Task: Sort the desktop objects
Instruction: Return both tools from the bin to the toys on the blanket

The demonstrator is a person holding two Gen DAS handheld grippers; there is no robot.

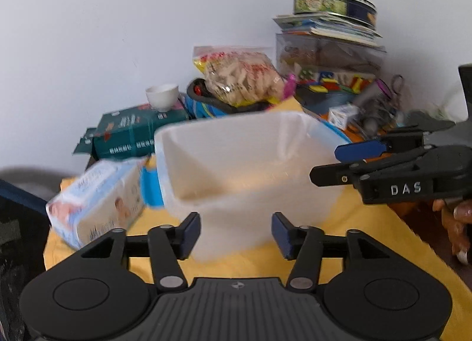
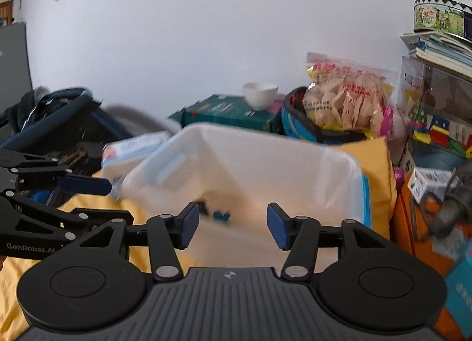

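A translucent white plastic bin (image 1: 244, 164) with blue clips stands on the yellow cloth (image 1: 368, 232); it also shows in the right wrist view (image 2: 265, 164). Small dark and blue objects (image 2: 219, 215) lie on its floor. My left gripper (image 1: 236, 236) is open and empty just in front of the bin's near wall. My right gripper (image 2: 232, 225) is open and empty at the bin's near rim. In the left wrist view the right gripper (image 1: 339, 161) reaches in from the right beside the bin. In the right wrist view the left gripper (image 2: 97, 193) shows at the left.
A tissue pack (image 1: 97, 199) lies left of the bin. Behind it are a green package (image 1: 132, 131) with a white bowl (image 1: 162, 96) on it, a snack bag (image 1: 239, 75) in a basket, and a stack of boxes, books and a cookie tin (image 1: 333, 5) at the right.
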